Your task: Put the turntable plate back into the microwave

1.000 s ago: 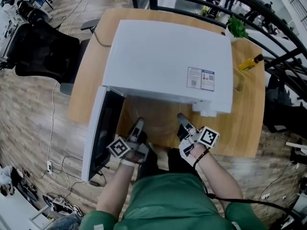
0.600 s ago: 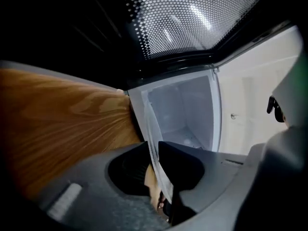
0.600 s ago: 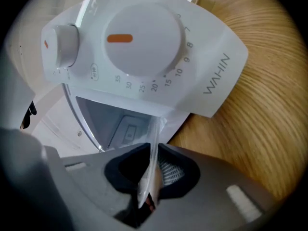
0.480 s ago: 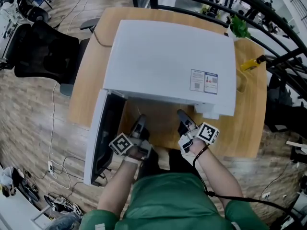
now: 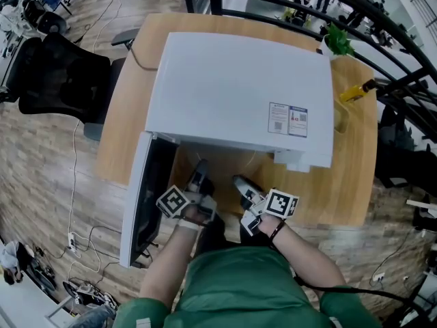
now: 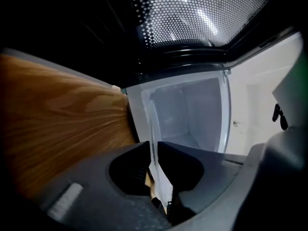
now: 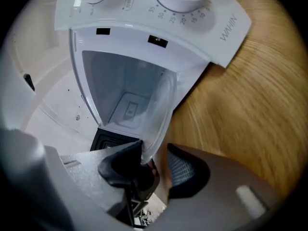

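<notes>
The left hand-held gripper (image 6: 154, 148) is clamped on the near rim of the turntable plate (image 6: 150, 115). The right hand-held gripper (image 7: 155, 150) has just been opening. Its jaws are spread, with the rim between them unpressed. The plate extends straight ahead of both, toward the open cavity of the microwave (image 5: 239, 87) on the surface (image 5: 355, 183). Only the left hand-held gripper is judged to be carrying it.

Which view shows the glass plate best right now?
The right gripper view: the plate shows its curved rim and clear face against the microwave cavity. The left gripper view catches only its thin edge. In the head view it is too clear to make out.
</notes>
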A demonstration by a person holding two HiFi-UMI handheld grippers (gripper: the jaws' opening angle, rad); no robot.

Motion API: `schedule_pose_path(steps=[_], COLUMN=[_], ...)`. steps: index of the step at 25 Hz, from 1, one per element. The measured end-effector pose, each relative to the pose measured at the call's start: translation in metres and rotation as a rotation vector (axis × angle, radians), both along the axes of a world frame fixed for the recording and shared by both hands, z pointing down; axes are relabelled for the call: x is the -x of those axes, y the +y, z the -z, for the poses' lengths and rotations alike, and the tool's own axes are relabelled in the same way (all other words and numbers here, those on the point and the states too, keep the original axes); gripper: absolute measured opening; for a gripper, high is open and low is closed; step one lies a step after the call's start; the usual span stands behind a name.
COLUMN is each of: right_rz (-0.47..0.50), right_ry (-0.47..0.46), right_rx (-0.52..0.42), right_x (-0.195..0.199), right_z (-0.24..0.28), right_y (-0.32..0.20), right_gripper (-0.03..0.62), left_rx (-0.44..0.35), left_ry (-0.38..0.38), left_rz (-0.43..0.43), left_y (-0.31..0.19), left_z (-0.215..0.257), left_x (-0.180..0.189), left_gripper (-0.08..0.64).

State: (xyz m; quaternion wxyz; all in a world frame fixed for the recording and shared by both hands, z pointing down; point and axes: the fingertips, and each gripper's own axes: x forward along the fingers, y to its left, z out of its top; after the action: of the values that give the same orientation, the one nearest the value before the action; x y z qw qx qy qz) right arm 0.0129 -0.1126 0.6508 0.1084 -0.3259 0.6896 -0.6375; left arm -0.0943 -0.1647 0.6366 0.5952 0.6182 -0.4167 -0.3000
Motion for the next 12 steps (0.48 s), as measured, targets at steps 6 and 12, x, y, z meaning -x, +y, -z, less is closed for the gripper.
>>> schedule_pose_path(steps=[6,12], right_rz=[-0.029,-0.071], right_ry=[0.027,0.027], right_rx=[0.003,0.031], right_x=[0.006,0.001], right_z=[0.002,-0.003], right_y=[-0.01,-0.02], right_gripper=[0.094,0.063], left_rx=[0.009,0.012], left_ry=[-0.1,-0.139], left_rz=[-0.011,-0.042], left_y=[-0.008,-0.014], left_z=[-0.01,-0.016], left_x=[0.006,0.001], left_gripper=[0.055,0.069])
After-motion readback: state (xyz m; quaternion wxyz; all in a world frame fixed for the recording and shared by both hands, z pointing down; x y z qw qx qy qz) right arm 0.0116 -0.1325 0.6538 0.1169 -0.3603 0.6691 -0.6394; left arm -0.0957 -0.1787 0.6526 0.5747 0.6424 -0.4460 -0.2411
